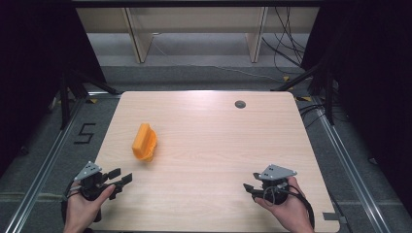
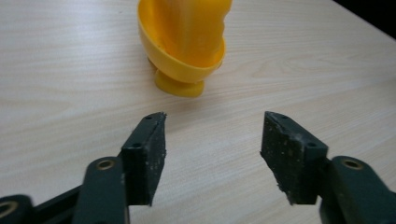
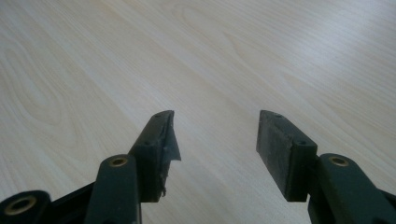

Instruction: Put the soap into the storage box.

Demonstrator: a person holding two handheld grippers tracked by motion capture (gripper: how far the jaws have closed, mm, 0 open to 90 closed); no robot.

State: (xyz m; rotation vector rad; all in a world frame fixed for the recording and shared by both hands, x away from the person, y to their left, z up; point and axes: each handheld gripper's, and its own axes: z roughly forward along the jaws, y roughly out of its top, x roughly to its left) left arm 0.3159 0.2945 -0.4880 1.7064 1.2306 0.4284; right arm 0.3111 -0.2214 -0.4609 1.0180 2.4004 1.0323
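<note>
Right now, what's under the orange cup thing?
The orange cup lies tipped over on the bare wooden table; its stubby foot shows in the left gripper view. The patch it rests on is covered.

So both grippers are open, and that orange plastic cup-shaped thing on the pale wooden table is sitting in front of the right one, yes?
Not quite: the orange plastic cup-shaped thing lies in front of the left gripper, as the high view and the left gripper view show. Both grippers, the right gripper included, are open, and it rests on the pale wooden table.

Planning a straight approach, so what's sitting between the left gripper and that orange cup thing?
Nothing: bare tabletop separates the open left gripper from the orange cup, clearest in the left gripper view.
</note>
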